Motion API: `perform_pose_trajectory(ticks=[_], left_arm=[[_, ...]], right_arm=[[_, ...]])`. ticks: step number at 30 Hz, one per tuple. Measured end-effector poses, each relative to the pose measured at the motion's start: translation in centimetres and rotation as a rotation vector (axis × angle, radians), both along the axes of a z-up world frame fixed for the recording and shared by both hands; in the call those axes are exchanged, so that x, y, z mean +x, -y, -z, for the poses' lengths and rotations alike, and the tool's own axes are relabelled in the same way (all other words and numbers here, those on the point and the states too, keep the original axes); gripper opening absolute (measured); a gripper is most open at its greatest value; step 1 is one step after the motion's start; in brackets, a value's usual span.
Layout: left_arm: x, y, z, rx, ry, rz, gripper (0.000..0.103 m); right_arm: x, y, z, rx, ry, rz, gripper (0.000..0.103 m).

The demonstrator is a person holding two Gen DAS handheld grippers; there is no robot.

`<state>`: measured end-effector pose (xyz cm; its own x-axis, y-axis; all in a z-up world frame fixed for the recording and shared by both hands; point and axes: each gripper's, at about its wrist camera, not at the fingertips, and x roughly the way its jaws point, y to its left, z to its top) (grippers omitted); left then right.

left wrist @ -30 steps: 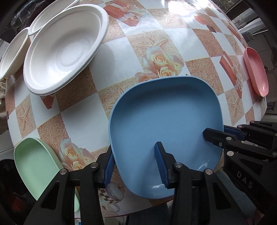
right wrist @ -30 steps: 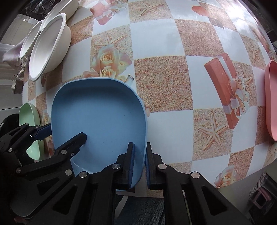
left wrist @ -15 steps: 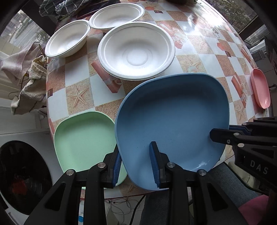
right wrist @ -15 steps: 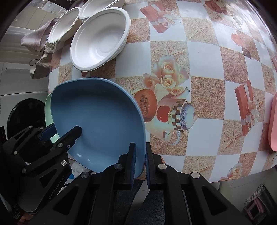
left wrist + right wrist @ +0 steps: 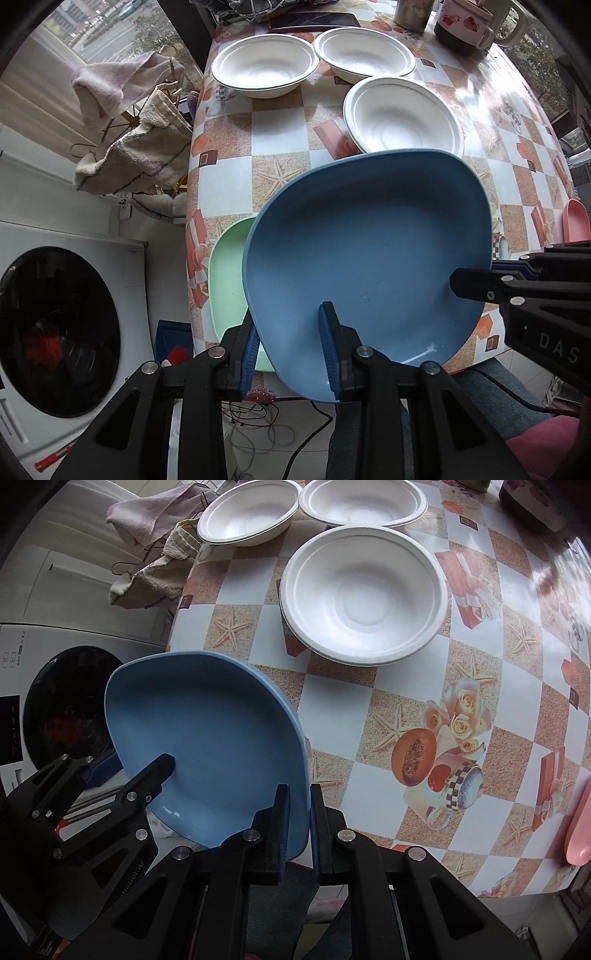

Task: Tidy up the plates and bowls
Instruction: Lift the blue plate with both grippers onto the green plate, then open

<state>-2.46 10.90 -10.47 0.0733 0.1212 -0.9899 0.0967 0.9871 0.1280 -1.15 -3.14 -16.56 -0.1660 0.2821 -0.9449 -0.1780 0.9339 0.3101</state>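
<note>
A table (image 5: 280, 155) with a checked cloth of roses, starfish and gift boxes fills most of both views, and a white washing machine (image 5: 62, 332) with a dark round door stands beside its edge, with towels (image 5: 129, 155) draped on a rack above it. The blue plate (image 5: 365, 251) is the biggest dish: it is held off the table at the near corner, tilted, partly over the green plate (image 5: 227, 280), which lies flat on the table at that corner with its near end past the edge. The left gripper (image 5: 291, 350) pinches the blue plate's near rim, one pad under the rim and one on the inner face. The right gripper (image 5: 295, 819) clamps the plate's right rim, its pads pressed together on the thin edge. Three white bowls stand beyond: the nearest bowl (image 5: 364, 594) just behind the blue plate, and two more, a left bowl (image 5: 264, 70) and a right bowl (image 5: 365, 55), side by side at the far end, nearly touching each other. A pink plate (image 5: 576, 225) lies at the table's right edge, well apart from the rest. A pink mug (image 5: 469, 22) and a metal cup (image 5: 412, 13) stand at the far edge.
</note>
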Motion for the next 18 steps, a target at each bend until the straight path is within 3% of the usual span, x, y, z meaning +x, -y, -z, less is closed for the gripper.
perform_pose_trajectory(ticks=[5, 18], left_arm=[[-0.2, -0.9, -0.3, 0.009, 0.008, -0.018, 0.034], [0.0, -3.0, 0.0, 0.005, 0.005, -0.042, 0.034]], right_arm=[[-0.1, -2.6, 0.4, -0.001, 0.002, -0.036, 0.013], [-1.0, -4.5, 0.4, 0.009, -0.013, -0.082, 0.013]])
